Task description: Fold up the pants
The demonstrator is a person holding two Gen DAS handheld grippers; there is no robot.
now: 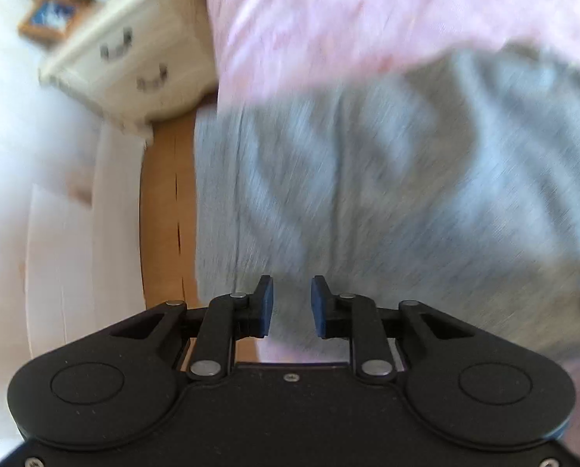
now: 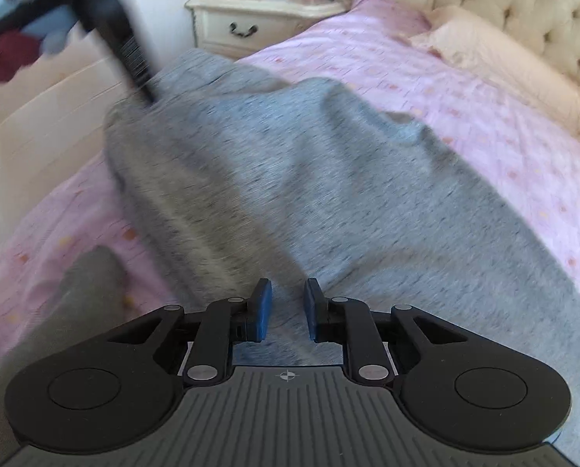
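Note:
The grey pants [image 2: 309, 179] lie spread across the pink bedsheet [image 2: 465, 89], rumpled. They also fill the left wrist view [image 1: 367, 194], blurred by motion. My left gripper [image 1: 291, 305] hovers over the pants' near edge, its blue pads [image 1: 265, 307] a small gap apart with nothing between them. My right gripper [image 2: 286, 307] stands over the pants' near part, its pads [image 2: 262, 309] also a small gap apart with grey cloth behind them. The left gripper's body [image 2: 114, 19] shows blurred at the pants' far left corner in the right wrist view.
A cream nightstand [image 2: 266, 19] with a picture frame, clock and red bottle stands beside the bed. A tufted headboard [image 2: 535, 7] and a peach pillow [image 2: 496, 58] are at the right. The wooden floor [image 1: 165, 214] and bed edge show left of the pants.

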